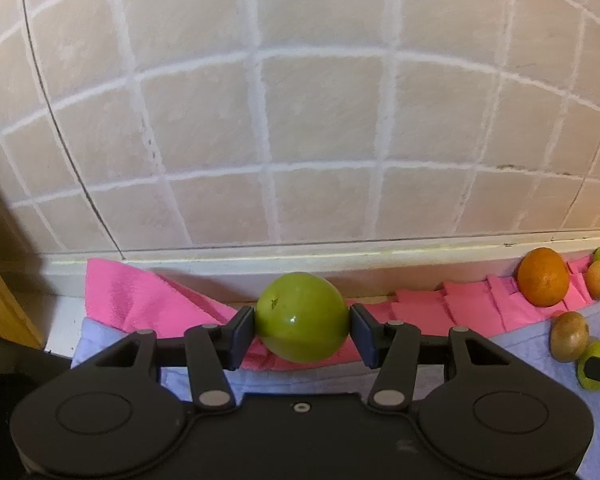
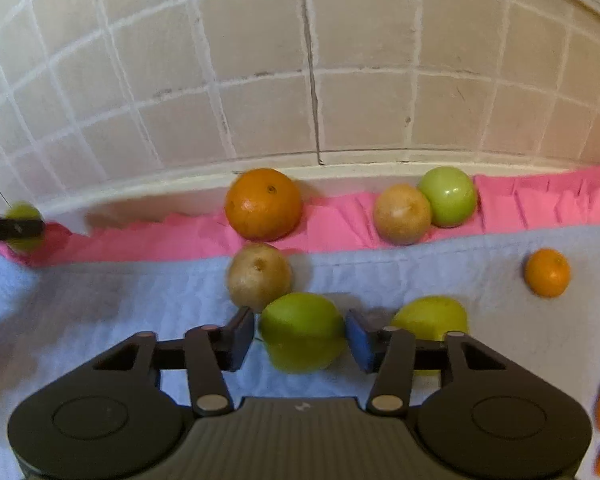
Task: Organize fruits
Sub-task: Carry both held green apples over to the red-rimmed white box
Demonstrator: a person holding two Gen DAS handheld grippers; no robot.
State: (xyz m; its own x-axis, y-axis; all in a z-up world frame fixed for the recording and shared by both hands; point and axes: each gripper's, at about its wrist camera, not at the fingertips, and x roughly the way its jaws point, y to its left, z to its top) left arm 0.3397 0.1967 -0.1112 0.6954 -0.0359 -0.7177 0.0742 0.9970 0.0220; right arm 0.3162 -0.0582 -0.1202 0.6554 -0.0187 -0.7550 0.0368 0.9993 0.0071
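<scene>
My left gripper (image 1: 302, 322) is clamped on a green apple (image 1: 302, 317), 1 pad on each side at its widest part, held over the pink cloth (image 1: 140, 300) just in front of the tiled wall (image 1: 300, 120). My right gripper (image 2: 300, 334) straddles a second apple (image 2: 302, 332); both pads sit right at its sides, but the blur keeps me from telling whether they press on it or stand just off.

Out from that second apple, a brown fruit (image 2: 259, 275) touches it on the wall side, a yellow-green fruit (image 2: 430, 318) lies just beside it, and a big orange (image 2: 263, 203) rests on the pink cloth nearer the wall. A small orange (image 2: 547, 273) sits well apart on the blue towel (image 2: 100, 300).

I judge these apples firm, smooth and a bit slippery, fairly weighty; gripping across the middle suits them best.
</scene>
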